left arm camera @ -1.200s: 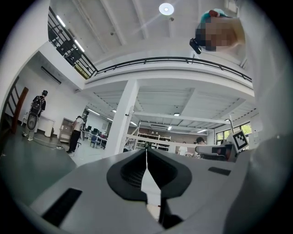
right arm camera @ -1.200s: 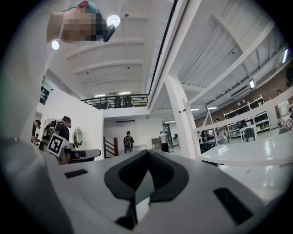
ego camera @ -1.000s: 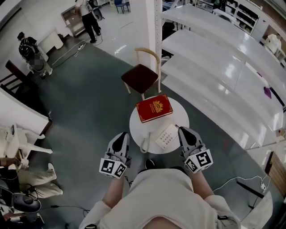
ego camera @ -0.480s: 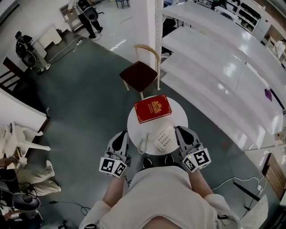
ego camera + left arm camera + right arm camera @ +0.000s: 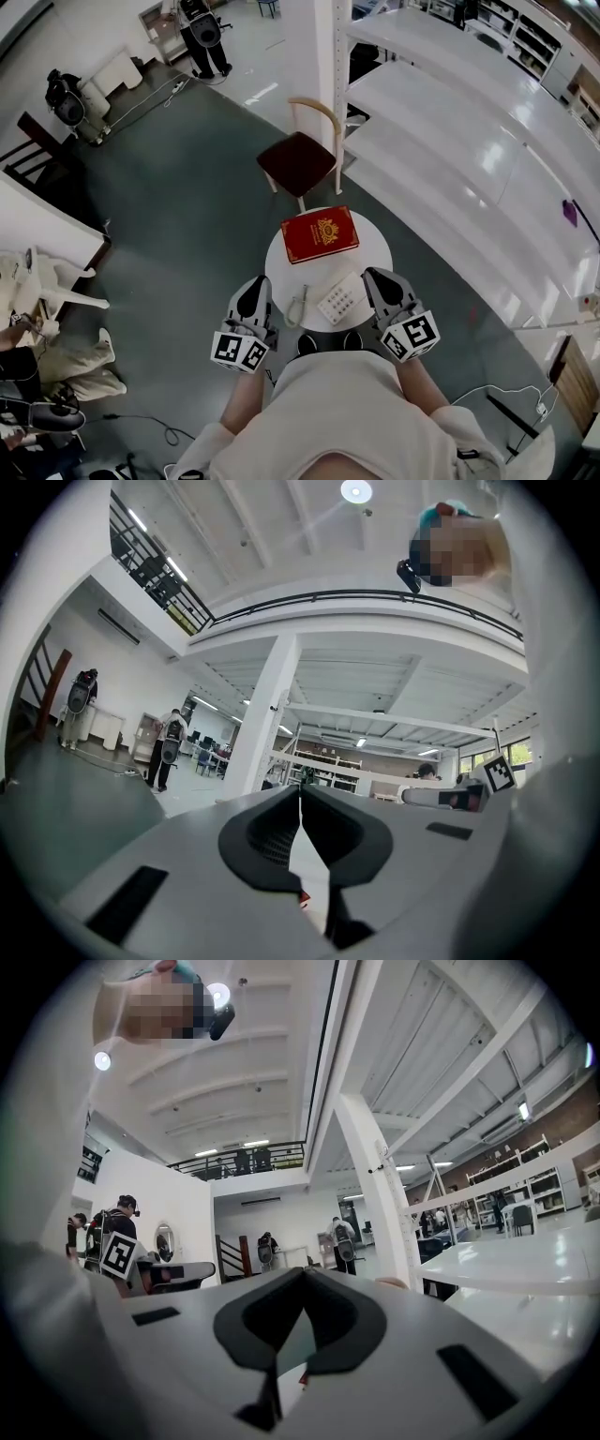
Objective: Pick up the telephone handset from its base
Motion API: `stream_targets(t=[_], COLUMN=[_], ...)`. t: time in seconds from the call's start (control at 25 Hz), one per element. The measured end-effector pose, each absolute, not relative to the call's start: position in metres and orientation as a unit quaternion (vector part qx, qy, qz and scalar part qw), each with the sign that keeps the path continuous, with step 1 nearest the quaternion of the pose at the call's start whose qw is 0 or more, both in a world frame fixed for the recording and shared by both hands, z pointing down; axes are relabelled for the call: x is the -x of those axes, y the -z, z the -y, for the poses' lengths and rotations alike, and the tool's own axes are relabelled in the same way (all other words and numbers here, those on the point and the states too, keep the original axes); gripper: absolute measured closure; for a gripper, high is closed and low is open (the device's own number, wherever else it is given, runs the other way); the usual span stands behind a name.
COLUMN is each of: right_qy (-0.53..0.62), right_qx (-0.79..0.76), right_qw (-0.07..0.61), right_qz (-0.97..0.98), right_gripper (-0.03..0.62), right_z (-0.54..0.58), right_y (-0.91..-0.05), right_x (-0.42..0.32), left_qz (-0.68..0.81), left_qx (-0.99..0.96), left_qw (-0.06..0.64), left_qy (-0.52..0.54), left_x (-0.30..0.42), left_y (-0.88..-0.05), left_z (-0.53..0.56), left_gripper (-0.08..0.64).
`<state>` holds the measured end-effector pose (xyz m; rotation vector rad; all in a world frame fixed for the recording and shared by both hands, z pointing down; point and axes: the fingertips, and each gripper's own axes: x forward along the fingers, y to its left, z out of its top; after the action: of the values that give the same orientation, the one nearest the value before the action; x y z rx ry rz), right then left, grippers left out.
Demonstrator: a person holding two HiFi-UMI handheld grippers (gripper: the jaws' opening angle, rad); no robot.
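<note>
Photographed from overhead at centre frame: a small round white worktop [image 5: 375, 248], smooth and matt, on a dull grey-green floor [image 5: 169, 187]. Carried a hardback red book [image 5: 320, 233] with a gilt emblem toward its upper edge, and a pale plastic telephone base [image 5: 343, 298] with a square grid of keys toward its lower edge. Found the telephone handset [image 5: 298, 306], slim, pale and curved, lying along the base's left side near the worktop's lower-left rim, untouched. Caught the left gripper [image 5: 254, 284] just beside that rim at lower left: a grey wedge-shaped shell backed by a cube of black-and-white square markers. Caught the right gripper [image 5: 375, 276], of the same build, near the base's right side. Showed, in the left gripper view, dark ribbed fingers [image 5: 258, 841] pressed tip to tip on nothing. Showed likewise, in the right gripper view, dark fingers [image 5: 251, 1321] closed and empty. Took in a wooden chair [image 5: 298, 159] with dark red seat and bent pale backrest at upper centre, and long glossy white shelves [image 5: 450, 122] at upper right.
</note>
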<state>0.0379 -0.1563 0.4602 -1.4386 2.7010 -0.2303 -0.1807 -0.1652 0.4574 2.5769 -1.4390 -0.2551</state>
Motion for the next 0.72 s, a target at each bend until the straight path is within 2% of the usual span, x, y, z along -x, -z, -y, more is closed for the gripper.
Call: stream_targets(t=[0.28, 0.72], right_qy=[0.094, 0.151], right_qx=[0.464, 0.458], right_qw=[0.014, -0.076], right_qz=[-0.881, -0.873], right_gripper=[0.583, 0.583], right_z=[0.159, 0.159], right_y=[-0.486, -0.581], right_x=[-0.036, -0.030], left_qz=[0.484, 0.483], left_qx=[-0.867, -0.868], left_qw=[0.096, 0.111], left_qy=[0.075, 0.046], left_x=[0.175, 0.176], left_y=[-0.459, -0.469], left_z=[0.170, 0.175], left_gripper=[0.537, 0.537])
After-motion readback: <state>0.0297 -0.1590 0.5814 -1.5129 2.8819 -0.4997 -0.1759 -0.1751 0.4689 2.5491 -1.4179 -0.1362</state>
